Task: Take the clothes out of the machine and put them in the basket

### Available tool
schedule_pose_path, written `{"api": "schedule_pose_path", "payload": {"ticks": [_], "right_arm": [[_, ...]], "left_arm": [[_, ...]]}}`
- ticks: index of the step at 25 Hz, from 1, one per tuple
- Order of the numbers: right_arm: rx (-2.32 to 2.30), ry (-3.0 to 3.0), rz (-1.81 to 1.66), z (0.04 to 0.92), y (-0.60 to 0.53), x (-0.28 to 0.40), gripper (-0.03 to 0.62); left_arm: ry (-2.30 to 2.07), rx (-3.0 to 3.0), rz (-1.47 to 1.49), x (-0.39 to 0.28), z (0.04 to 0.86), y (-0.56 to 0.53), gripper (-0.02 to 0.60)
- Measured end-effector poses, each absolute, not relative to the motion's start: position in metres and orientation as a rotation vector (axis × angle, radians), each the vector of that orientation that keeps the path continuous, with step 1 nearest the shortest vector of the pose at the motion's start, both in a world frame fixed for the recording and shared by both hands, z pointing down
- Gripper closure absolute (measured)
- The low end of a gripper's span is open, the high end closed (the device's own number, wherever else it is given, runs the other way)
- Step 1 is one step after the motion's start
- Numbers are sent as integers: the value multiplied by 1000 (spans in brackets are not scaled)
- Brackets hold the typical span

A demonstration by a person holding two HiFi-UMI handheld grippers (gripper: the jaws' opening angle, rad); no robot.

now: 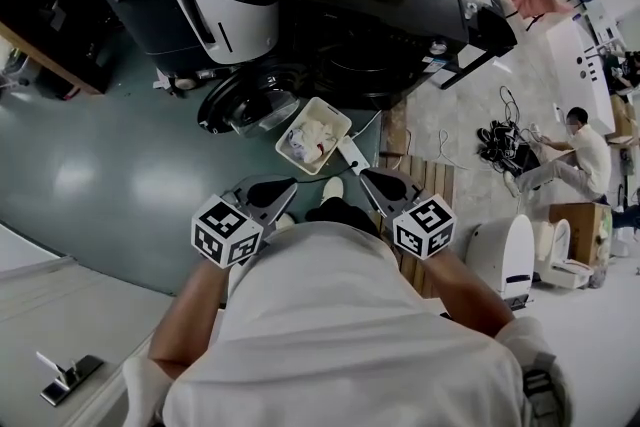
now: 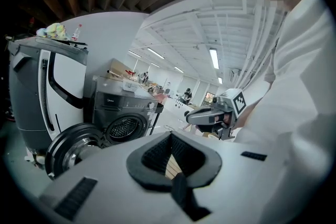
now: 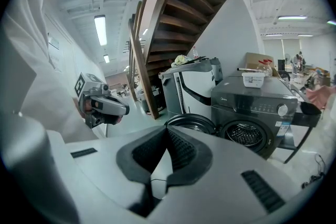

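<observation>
Clothes (image 1: 308,137) lie heaped in the cream basket (image 1: 337,111), which sits on the floor just beside the open door (image 1: 245,102) of the dark front-loading washing machine (image 1: 385,15). Its drum (image 3: 245,134) looks bare in the right gripper view (its depths are hidden), so I judge the unloading done or nearly so. You hold the left gripper (image 1: 285,185) and right gripper (image 1: 370,177) near your chest, each with jaws together on nothing. Your next move, if any, calls for stepping up to check inside the drum, parting the jaws only if a garment shows. Mind the door's rim jutting out beside the basket and the wooden slats (image 1: 425,180) on your right; the green floor (image 1: 120,175) to your left offers room.
</observation>
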State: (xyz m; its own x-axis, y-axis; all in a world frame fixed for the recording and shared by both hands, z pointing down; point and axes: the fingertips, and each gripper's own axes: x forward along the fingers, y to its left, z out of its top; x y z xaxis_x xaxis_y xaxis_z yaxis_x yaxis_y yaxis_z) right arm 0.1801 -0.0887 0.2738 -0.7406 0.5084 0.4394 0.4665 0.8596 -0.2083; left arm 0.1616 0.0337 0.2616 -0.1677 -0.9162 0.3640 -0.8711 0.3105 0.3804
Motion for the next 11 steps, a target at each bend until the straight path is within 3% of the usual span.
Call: {"api": "schedule_pose_path", "payload": {"ticks": [11], "right_arm": [[-715, -2538, 93, 271, -89, 183, 589]], "left_arm": [[-2033, 1589, -101, 164, 264, 33, 583]]}}
